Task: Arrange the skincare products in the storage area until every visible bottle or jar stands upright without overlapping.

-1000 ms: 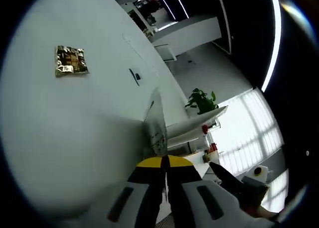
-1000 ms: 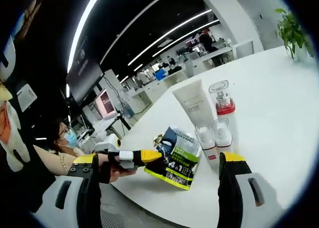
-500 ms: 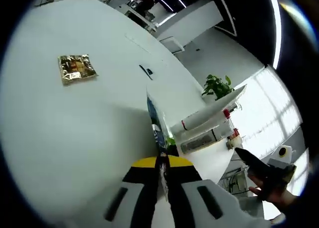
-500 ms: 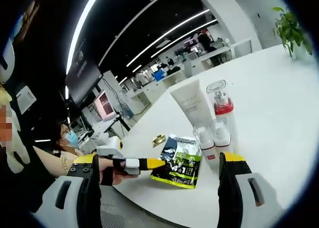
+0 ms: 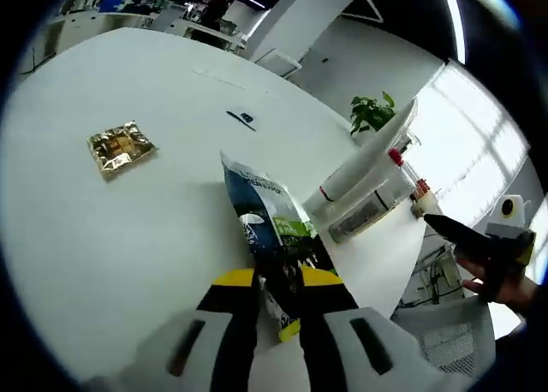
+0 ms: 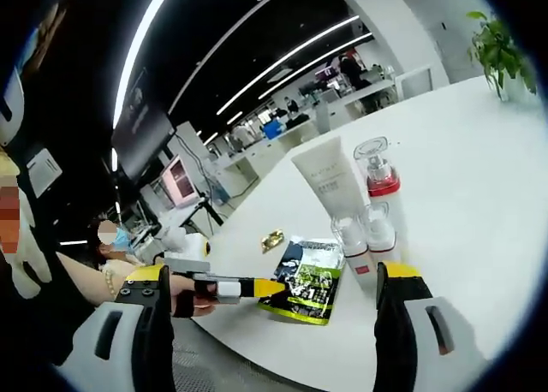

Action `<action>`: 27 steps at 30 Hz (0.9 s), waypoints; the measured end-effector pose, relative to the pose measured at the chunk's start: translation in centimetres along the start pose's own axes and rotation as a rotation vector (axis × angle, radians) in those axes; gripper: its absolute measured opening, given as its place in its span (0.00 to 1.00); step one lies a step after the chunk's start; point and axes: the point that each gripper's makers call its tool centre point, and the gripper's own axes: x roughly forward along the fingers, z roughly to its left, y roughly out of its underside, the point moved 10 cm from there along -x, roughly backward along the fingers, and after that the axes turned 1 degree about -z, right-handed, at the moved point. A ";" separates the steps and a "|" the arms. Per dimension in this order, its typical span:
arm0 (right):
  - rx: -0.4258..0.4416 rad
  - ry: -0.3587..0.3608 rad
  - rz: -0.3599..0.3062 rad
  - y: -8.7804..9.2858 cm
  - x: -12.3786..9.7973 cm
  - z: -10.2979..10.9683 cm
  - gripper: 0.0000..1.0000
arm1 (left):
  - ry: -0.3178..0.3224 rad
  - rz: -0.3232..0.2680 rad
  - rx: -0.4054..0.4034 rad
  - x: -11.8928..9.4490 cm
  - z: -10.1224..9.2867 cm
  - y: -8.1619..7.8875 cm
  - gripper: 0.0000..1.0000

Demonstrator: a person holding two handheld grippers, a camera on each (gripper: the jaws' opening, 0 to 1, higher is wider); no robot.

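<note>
A blue and green pouch (image 5: 272,229) lies flat on the white table (image 5: 94,238), its near end between my left gripper's (image 5: 278,281) yellow-tipped jaws, which stand slightly parted. In the right gripper view the pouch (image 6: 310,276) lies in front of a white tube (image 6: 328,182), a pump bottle with a red collar (image 6: 381,174) and two small clear-capped bottles (image 6: 353,238), all upright and close together. The left gripper (image 6: 229,287) reaches the pouch's edge from the left. My right gripper (image 6: 271,272) is wide open with nothing held. The tube (image 5: 366,157) and the bottles (image 5: 368,210) stand just beyond the pouch.
A gold sachet (image 5: 120,148) lies apart on the table, also seen as the sachet (image 6: 273,238) behind the pouch. A small dark item (image 5: 244,117) rests farther off. A potted plant (image 6: 498,37) stands at the far edge. A person's hand (image 6: 184,296) holds the left gripper. The right gripper (image 5: 479,238) hovers off the table's edge.
The pouch has gone from standing on edge to lying flat on the table. The left jaws, pinched on it before, have parted a little. The right gripper has barely moved.
</note>
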 end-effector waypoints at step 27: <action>0.012 0.007 0.001 0.0 0.0 -0.3 1.00 | -0.052 0.067 0.204 0.0 -0.9 -0.3 0.32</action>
